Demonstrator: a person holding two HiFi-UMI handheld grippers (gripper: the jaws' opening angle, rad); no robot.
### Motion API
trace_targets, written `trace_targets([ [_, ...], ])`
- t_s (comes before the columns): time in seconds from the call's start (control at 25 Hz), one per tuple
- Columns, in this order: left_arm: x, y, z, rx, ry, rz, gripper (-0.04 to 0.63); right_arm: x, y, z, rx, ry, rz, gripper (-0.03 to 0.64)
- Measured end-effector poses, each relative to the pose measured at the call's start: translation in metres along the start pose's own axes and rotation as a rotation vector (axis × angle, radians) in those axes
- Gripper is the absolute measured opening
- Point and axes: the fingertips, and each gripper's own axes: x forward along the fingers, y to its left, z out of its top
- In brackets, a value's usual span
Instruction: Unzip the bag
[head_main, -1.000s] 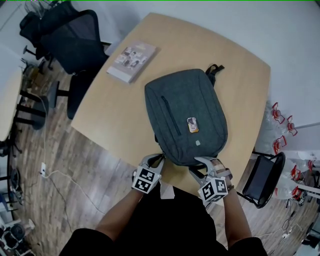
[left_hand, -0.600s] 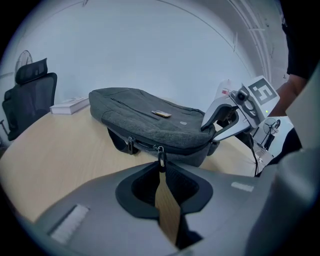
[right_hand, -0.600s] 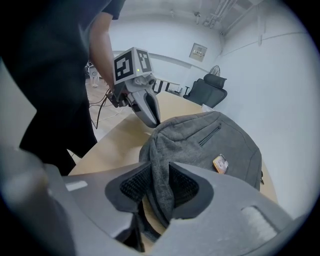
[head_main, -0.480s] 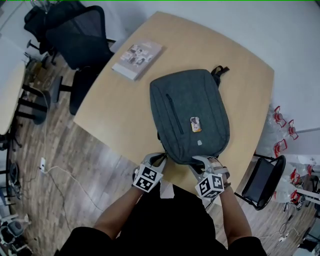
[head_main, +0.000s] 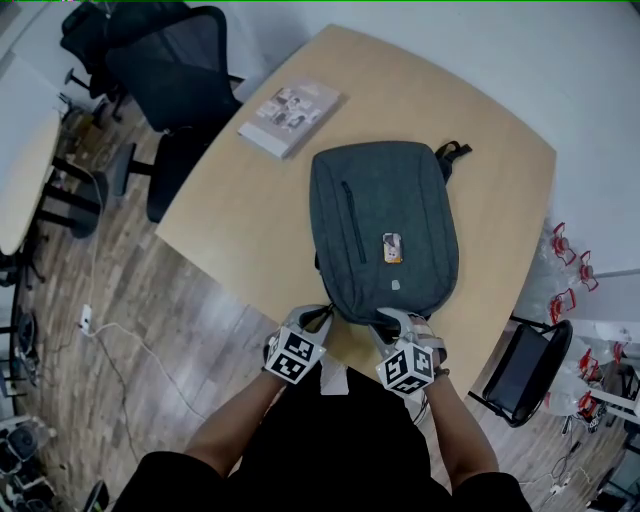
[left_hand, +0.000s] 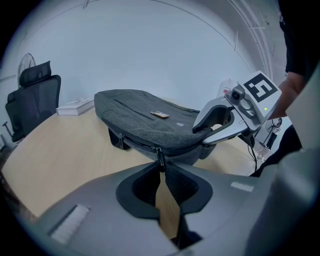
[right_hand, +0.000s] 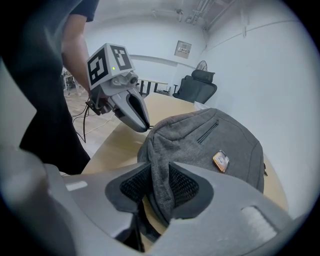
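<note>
Grey fabric backpack (head_main: 385, 235) lies flat on the wooden table (head_main: 230, 220), one end at the table's near edge. At that edge our left gripper (head_main: 318, 316) is nearly closed, pinching the zipper pull (left_hand: 160, 156). Our right gripper (head_main: 388, 320) has just been closing and clamps a fold of the backpack's cloth. We judge both grips set and the zip not yet opened. Next, we brace with the right and draw the pull along its track.

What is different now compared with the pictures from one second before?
The right tongs shifted a little toward the left tongs and have just been closing; they now pinch the near edge of the bag. Unchanged: the left tongs on the zipper pull, the bag flat on the table.
</note>
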Motion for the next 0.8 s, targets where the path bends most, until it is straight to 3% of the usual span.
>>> trace_targets([
  [0.52,0.003,0.015,-0.005,0.030,0.011,0.050,0.055,-0.001,0.003,0.010,-0.031,-0.037,-0.017,0.124],
  [0.68,0.004,0.015,-0.006,0.021,0.007,0.038,0.055,-0.022,0.005,0.013,-0.037,-0.118,0.055,0.152],
  [0.8,0.004,0.016,-0.004,0.042,0.015,0.042,0.055,-0.033,-0.002,-0.012,-0.078,-0.052,0.113,0.196],
])
